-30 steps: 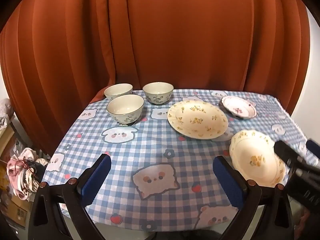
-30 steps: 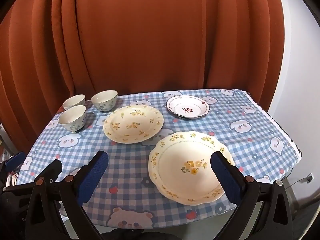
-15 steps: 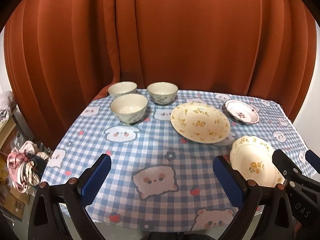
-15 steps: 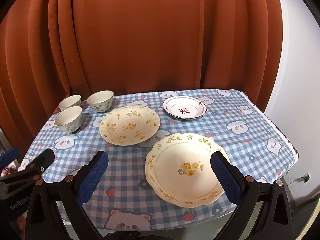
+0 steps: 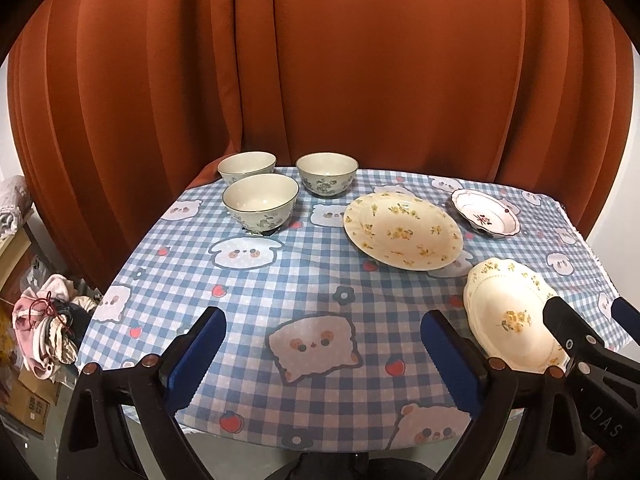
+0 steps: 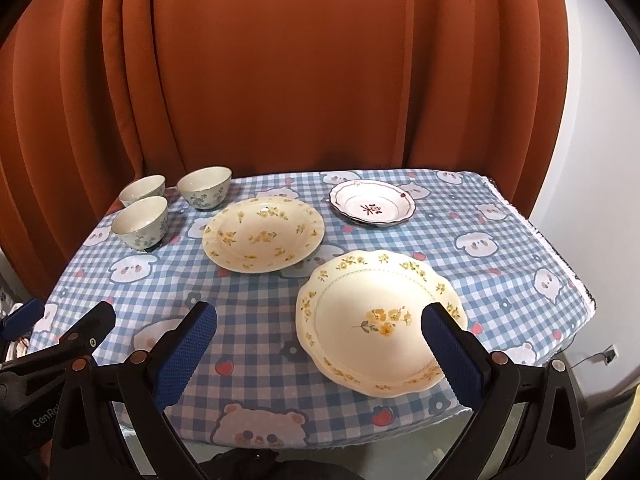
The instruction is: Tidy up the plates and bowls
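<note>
Hovering level over table edge: left hand-held gripper (image 5: 324, 354), right hand-held gripper (image 6: 320, 356), both spread wide, empty.

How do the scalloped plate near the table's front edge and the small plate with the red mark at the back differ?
The scalloped plate is larger than the small plate. The scalloped plate is cream with yellow flowers on rim and centre; the small plate is white with a thin dark rim line and one red mark in its centre. Both lie flat, empty and untouched on the checked tablecloth.
</note>
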